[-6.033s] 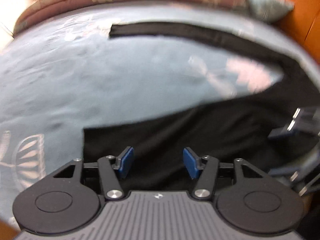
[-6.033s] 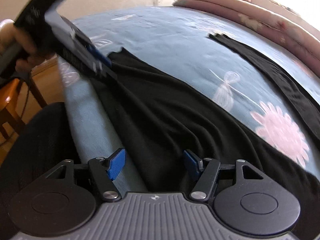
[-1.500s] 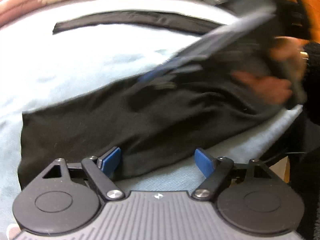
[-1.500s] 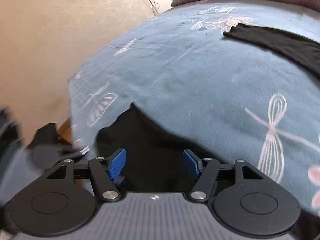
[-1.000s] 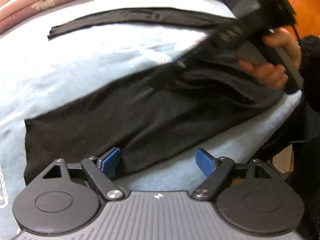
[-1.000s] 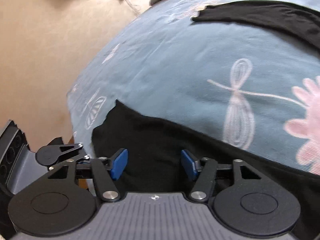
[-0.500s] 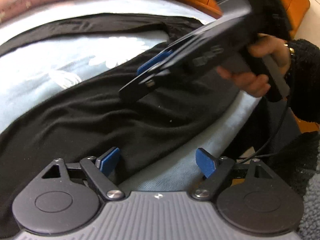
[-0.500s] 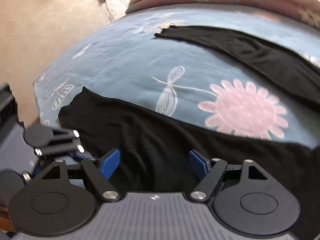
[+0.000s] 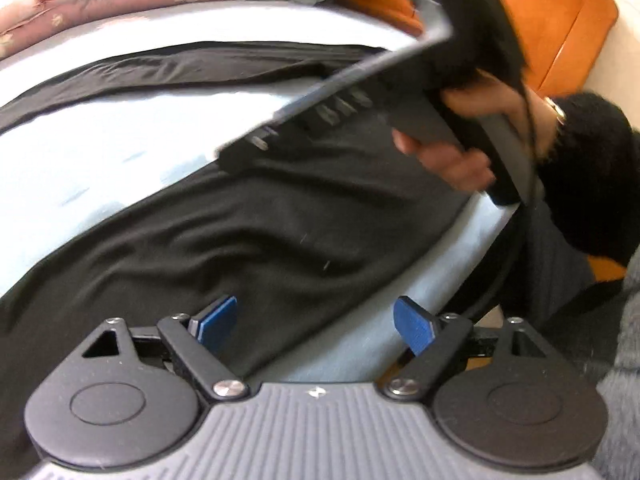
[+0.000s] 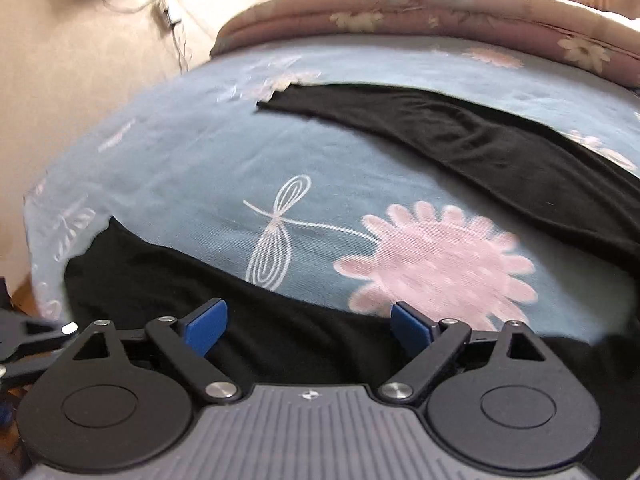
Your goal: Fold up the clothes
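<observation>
A: In the left wrist view, what do you see?

B: The left gripper (image 9: 316,322) hangs over the near edge of the bed (image 9: 120,136). Its blue pads stand wide apart and nothing is pressed between them. Under it lies the black garment (image 9: 248,240), spread with soft wrinkles across the light blue sheet. The right gripper (image 9: 236,160) comes in from the upper right, held by a hand (image 9: 460,152), above the same cloth. It is blurred here, so I cannot tell its jaws from this view.

A: And in the right wrist view?

B: The right gripper (image 10: 308,322) has its jaws opening, and no cloth is caught between the pads. Below it is one long dark part of the garment (image 10: 224,300) near the edge of the bed. A second dark part (image 10: 460,140) stretches across the sheet further away, and between them the sheet shows a pink flower (image 10: 436,256).

A: How will the cloth behave?

B: I judge it thin, light and limp. It will sag and drape when lifted, not slide stiffly. A pinch at one point will pull only a peak.

A: So where to take it?

B: At the hem end (image 10: 92,248) on the left, or at the edge, with both grippers apart along it, so that the fold stays straight.
</observation>
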`<move>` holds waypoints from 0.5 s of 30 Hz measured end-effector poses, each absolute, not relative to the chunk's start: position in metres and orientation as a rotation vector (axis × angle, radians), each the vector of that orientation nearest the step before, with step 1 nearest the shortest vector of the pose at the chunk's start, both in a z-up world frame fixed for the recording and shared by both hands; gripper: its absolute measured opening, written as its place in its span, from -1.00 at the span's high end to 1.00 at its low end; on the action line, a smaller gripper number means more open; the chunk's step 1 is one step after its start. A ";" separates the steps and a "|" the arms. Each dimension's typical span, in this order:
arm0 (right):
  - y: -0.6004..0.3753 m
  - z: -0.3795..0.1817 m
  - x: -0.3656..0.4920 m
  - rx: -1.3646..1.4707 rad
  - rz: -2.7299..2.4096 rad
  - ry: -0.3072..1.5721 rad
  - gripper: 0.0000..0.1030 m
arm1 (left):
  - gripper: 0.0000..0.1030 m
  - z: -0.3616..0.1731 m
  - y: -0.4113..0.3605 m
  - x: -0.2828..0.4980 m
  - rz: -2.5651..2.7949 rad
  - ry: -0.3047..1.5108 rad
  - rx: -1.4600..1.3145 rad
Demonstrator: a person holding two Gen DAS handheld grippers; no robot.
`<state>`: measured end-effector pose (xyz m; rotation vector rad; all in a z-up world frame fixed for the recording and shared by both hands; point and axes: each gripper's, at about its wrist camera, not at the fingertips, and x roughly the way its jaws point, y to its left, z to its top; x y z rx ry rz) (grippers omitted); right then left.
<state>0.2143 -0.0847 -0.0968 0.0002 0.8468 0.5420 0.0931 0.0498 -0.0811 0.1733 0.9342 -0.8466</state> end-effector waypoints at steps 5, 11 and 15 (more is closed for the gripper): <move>-0.116 -0.094 0.176 -0.097 0.422 0.822 -0.79 | -0.65 -0.099 0.027 0.100 -0.860 0.971 0.205; -0.155 -0.115 0.147 -0.076 0.323 0.862 -0.80 | -0.69 -0.091 0.046 0.084 -0.863 1.021 0.211; -0.159 -0.131 0.152 -0.055 0.321 0.847 -1.00 | -0.69 -0.088 0.047 0.086 -0.807 1.048 0.224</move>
